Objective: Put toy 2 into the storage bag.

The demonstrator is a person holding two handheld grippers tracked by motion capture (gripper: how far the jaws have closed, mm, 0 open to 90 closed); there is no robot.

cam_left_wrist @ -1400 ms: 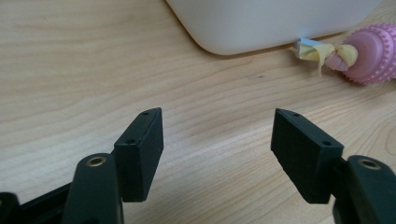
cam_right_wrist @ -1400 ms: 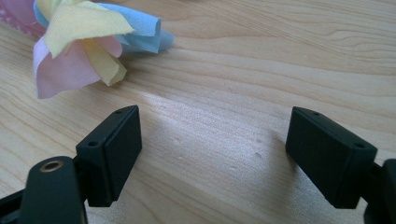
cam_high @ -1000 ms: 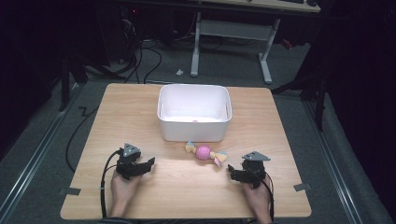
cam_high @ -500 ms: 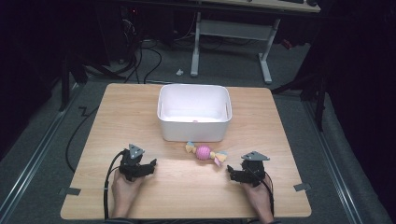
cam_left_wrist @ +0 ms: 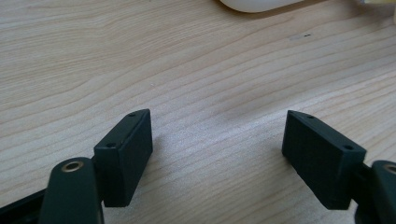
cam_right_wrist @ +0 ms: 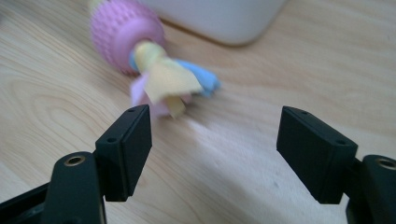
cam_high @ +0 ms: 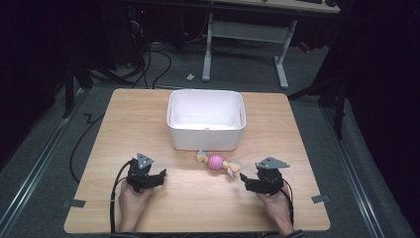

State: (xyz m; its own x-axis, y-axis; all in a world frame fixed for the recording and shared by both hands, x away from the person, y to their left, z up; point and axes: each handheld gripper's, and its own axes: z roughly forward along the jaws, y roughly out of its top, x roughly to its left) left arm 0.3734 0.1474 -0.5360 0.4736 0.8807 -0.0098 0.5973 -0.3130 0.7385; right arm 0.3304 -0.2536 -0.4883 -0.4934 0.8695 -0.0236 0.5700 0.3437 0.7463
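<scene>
- Both grippers, the left gripper [cam_high: 159,175] and the right gripper [cam_high: 244,179], rest wide apart, holding nothing.
- Pink toy [cam_high: 216,162] lies on the table [cam_high: 124,119], beside the white tub [cam_high: 206,140].

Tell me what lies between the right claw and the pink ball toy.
Nothing but bare wooden table. In the right gripper view the right claw stands open, and the pink ball toy lies just beyond its left jaw, fabric tails toward it.

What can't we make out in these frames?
- White bin: high view, a small pink speck inside is too small to identify.
- Toy: right gripper view, its far end is cut by the top edge; blurred.
- Bin: left gripper view, cut by the top edge.
</scene>
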